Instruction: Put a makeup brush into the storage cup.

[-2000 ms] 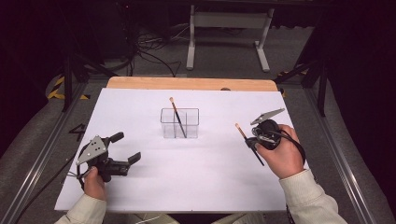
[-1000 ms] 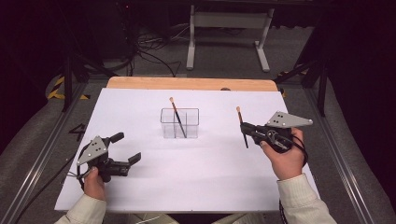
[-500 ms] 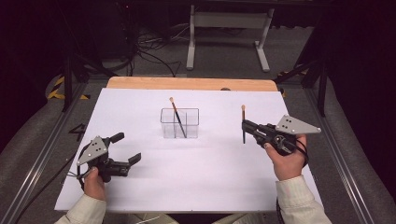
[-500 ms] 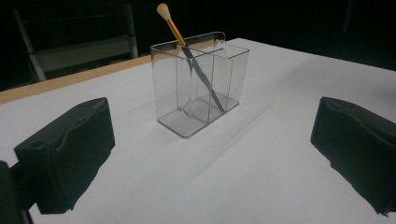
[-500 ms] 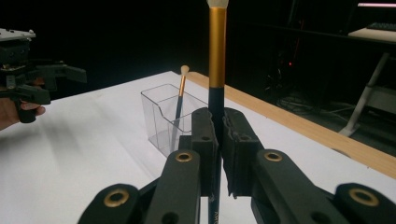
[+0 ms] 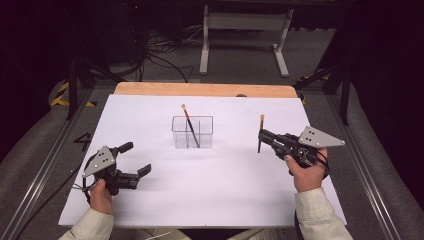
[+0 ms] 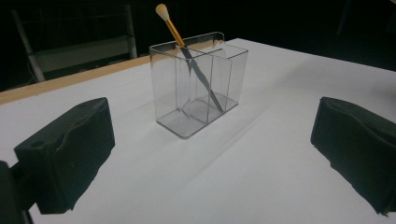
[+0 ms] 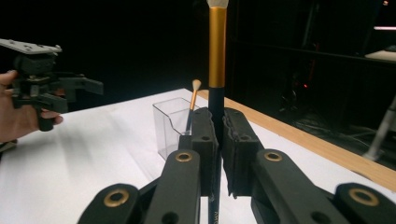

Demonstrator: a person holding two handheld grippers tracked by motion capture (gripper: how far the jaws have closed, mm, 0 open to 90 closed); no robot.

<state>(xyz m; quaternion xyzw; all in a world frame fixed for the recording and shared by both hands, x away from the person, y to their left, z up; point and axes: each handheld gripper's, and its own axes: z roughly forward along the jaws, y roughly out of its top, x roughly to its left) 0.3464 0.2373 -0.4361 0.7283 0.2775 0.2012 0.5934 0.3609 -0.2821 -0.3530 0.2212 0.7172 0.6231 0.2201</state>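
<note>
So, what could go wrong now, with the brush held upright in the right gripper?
The right gripper pinches the held brush low on its handle, so it may tilt or slip. The clear holder looks light, and its standing brush leans across it; a bump while inserting could tip it.

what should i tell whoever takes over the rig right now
Right gripper: jaws shut on a brush, held upright above the table, right of the clear holder and apart from it.
Left gripper: jaws open, nothing between them, low over the white table at front left.
Done: one brush already leans in the holder.
Left: probably carry the held brush over the holder, lower it in, and release.
</note>
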